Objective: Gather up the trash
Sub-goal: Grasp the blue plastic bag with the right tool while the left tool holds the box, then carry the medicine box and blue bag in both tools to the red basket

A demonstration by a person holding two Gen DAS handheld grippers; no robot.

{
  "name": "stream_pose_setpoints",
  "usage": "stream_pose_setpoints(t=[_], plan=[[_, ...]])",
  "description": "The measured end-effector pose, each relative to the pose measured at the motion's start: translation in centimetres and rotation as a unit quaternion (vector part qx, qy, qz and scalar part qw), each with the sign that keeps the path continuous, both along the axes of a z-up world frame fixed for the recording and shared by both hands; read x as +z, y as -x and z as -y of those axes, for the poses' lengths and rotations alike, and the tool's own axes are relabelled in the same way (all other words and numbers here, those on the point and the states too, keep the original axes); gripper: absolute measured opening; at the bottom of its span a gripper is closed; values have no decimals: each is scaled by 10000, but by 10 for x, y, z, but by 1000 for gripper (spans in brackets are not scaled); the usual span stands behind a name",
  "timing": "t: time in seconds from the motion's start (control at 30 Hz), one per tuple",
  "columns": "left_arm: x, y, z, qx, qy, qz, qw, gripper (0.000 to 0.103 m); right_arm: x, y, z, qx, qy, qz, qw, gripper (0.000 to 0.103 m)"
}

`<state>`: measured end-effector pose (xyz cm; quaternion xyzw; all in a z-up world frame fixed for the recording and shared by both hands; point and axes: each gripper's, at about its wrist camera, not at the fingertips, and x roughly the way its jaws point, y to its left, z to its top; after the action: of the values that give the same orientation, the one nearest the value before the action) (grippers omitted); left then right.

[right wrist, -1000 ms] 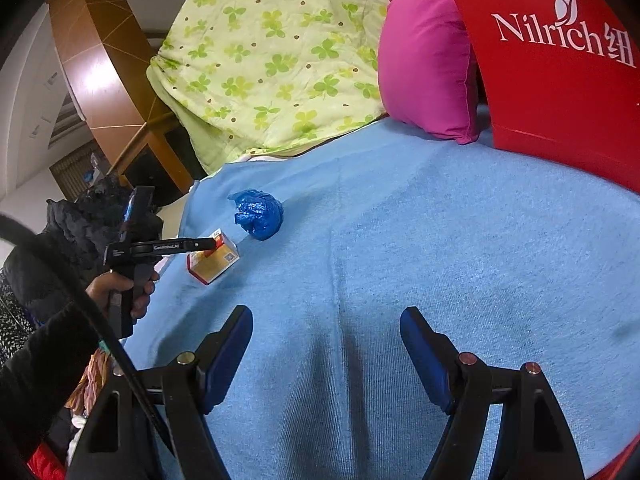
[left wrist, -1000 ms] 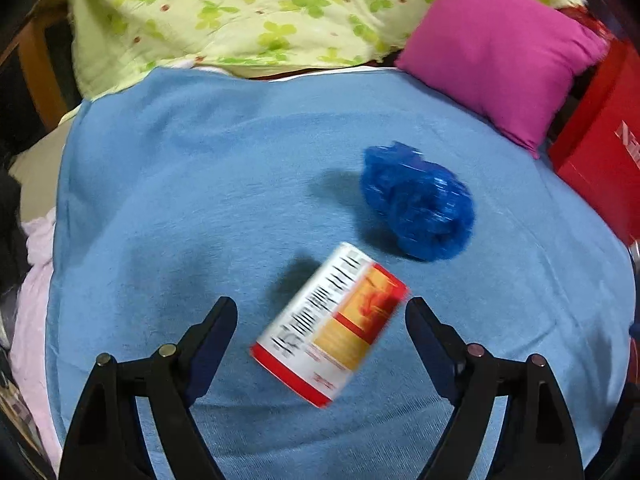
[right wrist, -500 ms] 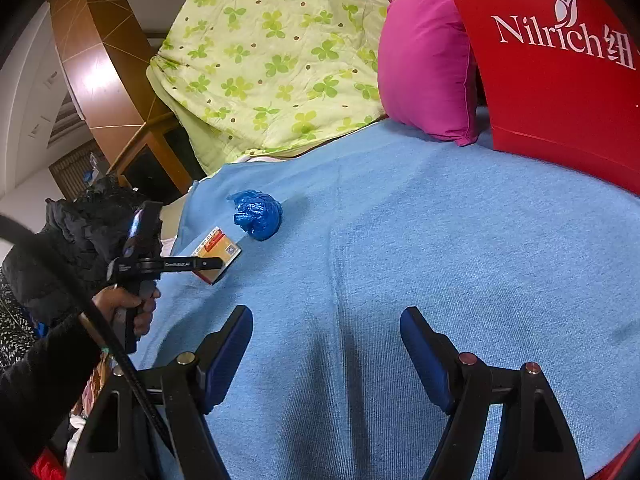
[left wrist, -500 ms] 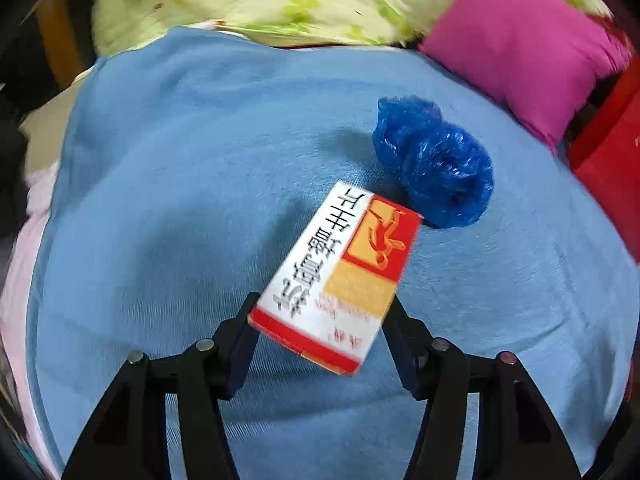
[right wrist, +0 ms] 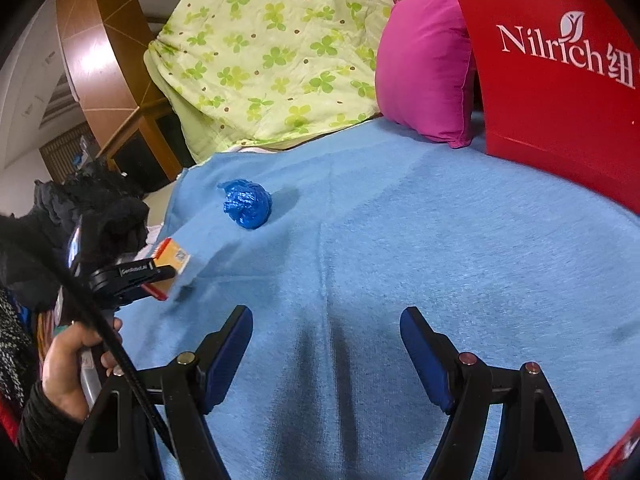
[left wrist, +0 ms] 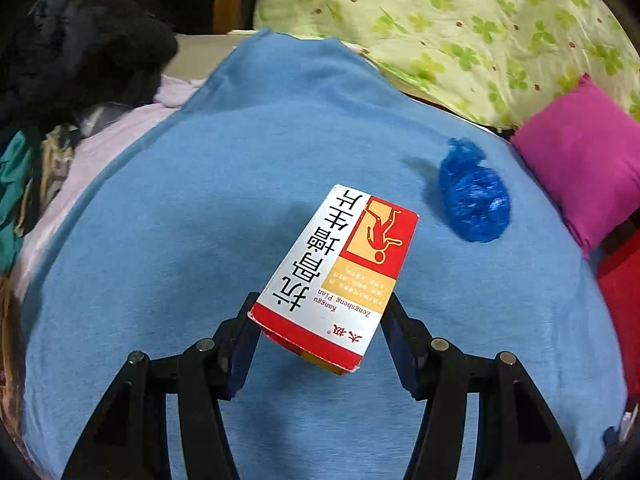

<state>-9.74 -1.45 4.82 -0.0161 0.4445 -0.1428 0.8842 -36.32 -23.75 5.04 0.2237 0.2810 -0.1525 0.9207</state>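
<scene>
My left gripper (left wrist: 320, 320) is shut on a white, red and yellow medicine box (left wrist: 340, 268) and holds it lifted above the blue blanket (left wrist: 200, 220). The box also shows in the right wrist view (right wrist: 170, 262), clamped in the left gripper (right wrist: 160, 276). A crumpled blue plastic bag (left wrist: 474, 198) lies on the blanket beyond the box, to its right; it also shows in the right wrist view (right wrist: 247, 205). My right gripper (right wrist: 326, 340) is open and empty above the blanket.
A red Nilrich bag (right wrist: 560, 80) stands at the right. A magenta pillow (left wrist: 584, 164) and a green flowered quilt (left wrist: 460, 20) lie at the back. Dark clothes (left wrist: 72, 60) are piled at the left edge.
My left gripper has closed on the box and lifted it off the blanket, swinging left. The right gripper has not moved.
</scene>
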Motion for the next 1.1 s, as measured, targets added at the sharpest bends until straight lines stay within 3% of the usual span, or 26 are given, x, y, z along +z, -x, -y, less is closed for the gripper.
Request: stream_pose_setpoints(t=[0.1, 0.2, 0.33, 0.47, 0.67, 0.77, 0.83, 1.1], plan=[[-8, -7, -12, 157, -7, -86, 9998, 61, 7, -14, 0, -1, 72, -314, 9995, 79], [-9, -24, -8, 251, 60, -134, 9996, 61, 29, -46, -5, 203, 280, -267, 9990, 79], [-10, -27, -8, 280, -21, -152, 9995, 61, 49, -126, -9, 689, 212, -239, 9971, 79], [-11, -28, -10, 336, -71, -151, 9993, 61, 41, -216, 1, 699, -80, -438, 9966, 79], [-12, -33, -9, 363, -4, -205, 9991, 61, 17, -302, -1, 724, -98, -740, 9946, 79], [-13, -33, -8, 373, 40, -204, 9991, 61, 0, -324, -3, 761, 27, -957, 9925, 78], [-13, -34, -9, 381, 44, -195, 9991, 61, -10, -331, -3, 835, -8, -1041, 9911, 60], [-13, -33, -8, 355, 26, -128, 9993, 61, -1, -309, -7, 946, 364, -983, 9900, 56]])
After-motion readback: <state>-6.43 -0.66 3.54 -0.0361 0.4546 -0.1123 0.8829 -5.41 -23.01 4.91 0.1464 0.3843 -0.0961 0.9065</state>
